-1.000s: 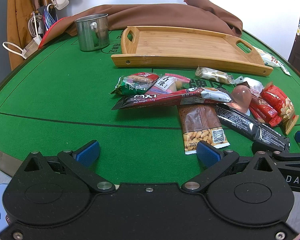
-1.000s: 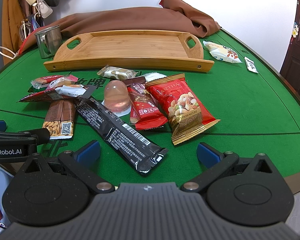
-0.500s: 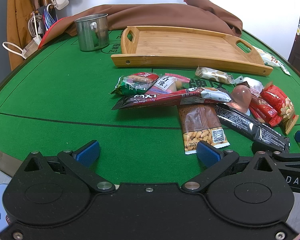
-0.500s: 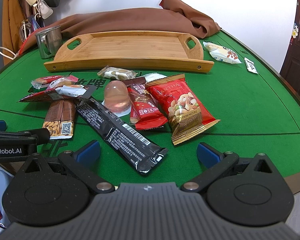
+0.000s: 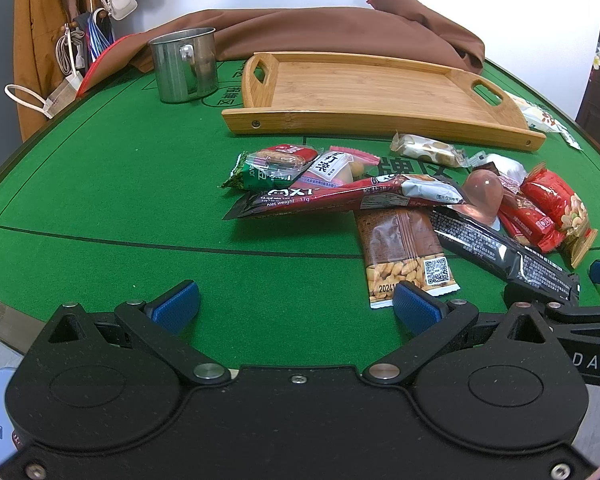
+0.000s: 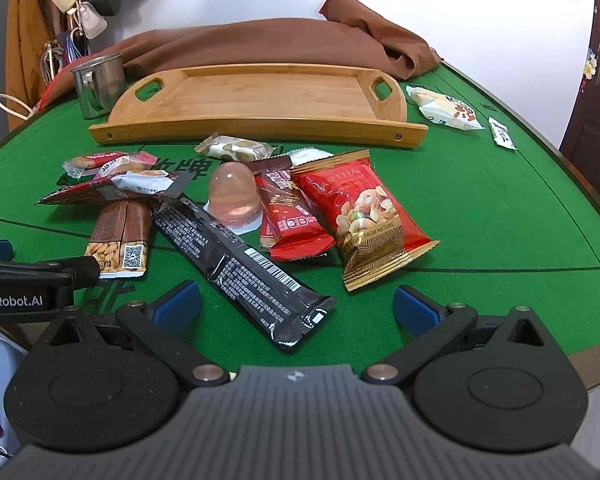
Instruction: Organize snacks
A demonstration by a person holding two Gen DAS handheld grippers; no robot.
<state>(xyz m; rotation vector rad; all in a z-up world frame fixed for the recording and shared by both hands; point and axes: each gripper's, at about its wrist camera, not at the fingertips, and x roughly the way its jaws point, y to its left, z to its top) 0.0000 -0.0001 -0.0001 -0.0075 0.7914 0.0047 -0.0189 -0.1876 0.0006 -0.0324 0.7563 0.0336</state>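
Green table (image 5: pixel 100 184) cut off at lower frame edge behind gripper bodies. Bamboo tray (image 6: pixel 260 92) at upper centre, bare. Snack pile (image 6: pixel 236 204) at mid-frame, packets overlapping; pink jelly cup (image 6: pixel 232 192) partly hiding 1 red wrapper. Left gripper (image 5: pixel 296 306) spread wide, gripping nothing. Right gripper (image 6: pixel 296 306) likewise released; black bar (image 6: pixel 240 264) tip between its fingers.

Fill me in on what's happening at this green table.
A person holds a two-finger gripper in each hand and is about to sort snacks. Both the left gripper and the right gripper hover at the near edge with jaws open, holding nothing. The snacks lie in a loose pile on the felt, including a black bar, a red nut bag and a peanut packet. The wooden tray behind them holds nothing yet.
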